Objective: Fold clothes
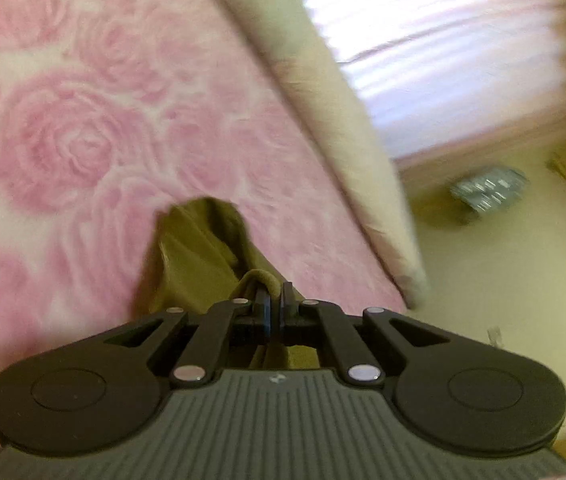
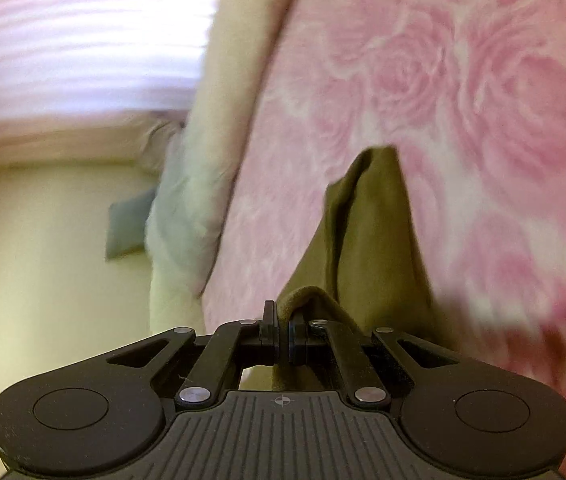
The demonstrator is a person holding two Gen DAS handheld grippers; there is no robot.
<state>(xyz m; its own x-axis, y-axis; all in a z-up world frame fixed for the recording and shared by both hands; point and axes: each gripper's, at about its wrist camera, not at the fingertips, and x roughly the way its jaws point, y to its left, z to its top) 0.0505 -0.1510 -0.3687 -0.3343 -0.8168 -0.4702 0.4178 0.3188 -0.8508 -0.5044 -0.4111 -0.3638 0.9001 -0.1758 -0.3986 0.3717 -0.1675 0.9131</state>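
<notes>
While both views are motion-blurred, the grips read clearly. Left gripper [image 1: 276,300]: jaws pressed together, pinching a folded edge of the olive garment [image 1: 199,248], which trails toward 11 o'clock over the pink rose blanket [image 1: 83,128]. Right gripper [image 2: 282,322]: jaws likewise clamped on the olive garment [image 2: 367,240], cloth running toward 1 o'clock. Cream floor [image 2: 43,280] lies at 9 o'clock.

grey floor object [image 1: 488,189] too blurred.
</notes>
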